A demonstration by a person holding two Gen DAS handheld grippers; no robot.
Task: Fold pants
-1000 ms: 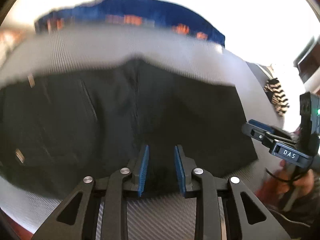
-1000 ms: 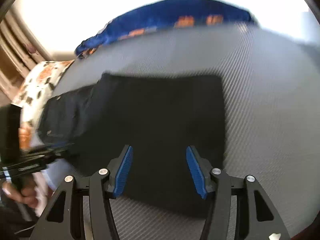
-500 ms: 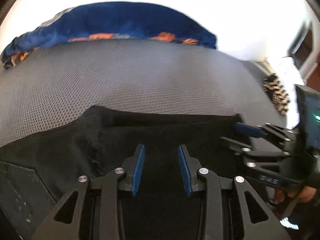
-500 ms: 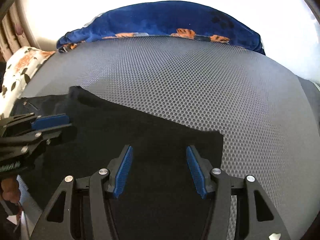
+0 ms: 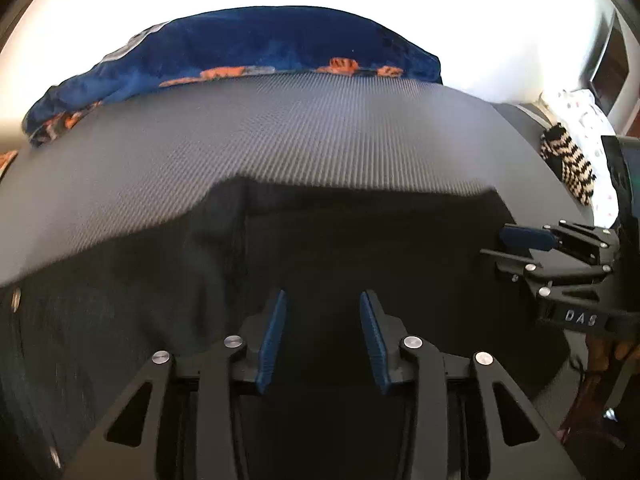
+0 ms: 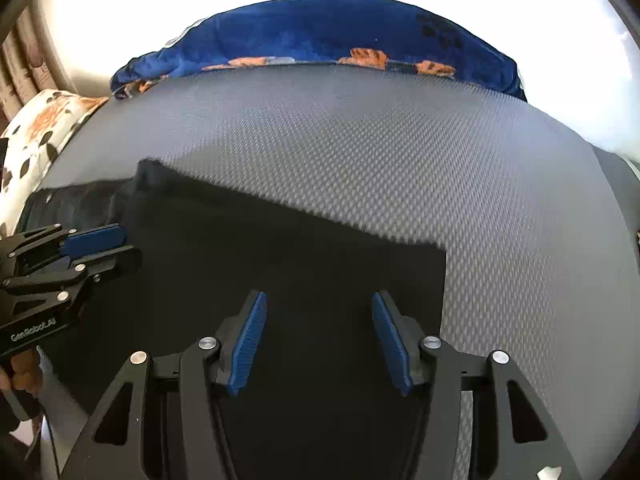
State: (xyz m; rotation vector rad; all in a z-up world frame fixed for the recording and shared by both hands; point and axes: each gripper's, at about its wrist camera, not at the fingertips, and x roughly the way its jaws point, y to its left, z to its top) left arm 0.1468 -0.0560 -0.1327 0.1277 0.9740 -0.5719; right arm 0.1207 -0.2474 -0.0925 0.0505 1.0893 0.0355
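Note:
Black pants lie flat on a grey mesh surface, folded over, with the waist end and rivets at the left. My left gripper hovers just above the pants, open and empty. My right gripper is open and empty over the pants near their right edge. Each gripper shows in the other's view: the right gripper at the right, the left gripper at the left.
A blue blanket with orange prints lies along the far edge of the mesh surface. A floral pillow sits at the far left. A black-and-white striped item lies at the right.
Both grippers have dropped lower and closer to the pants, from a high overview to just above the fabric. Both stay open and empty.

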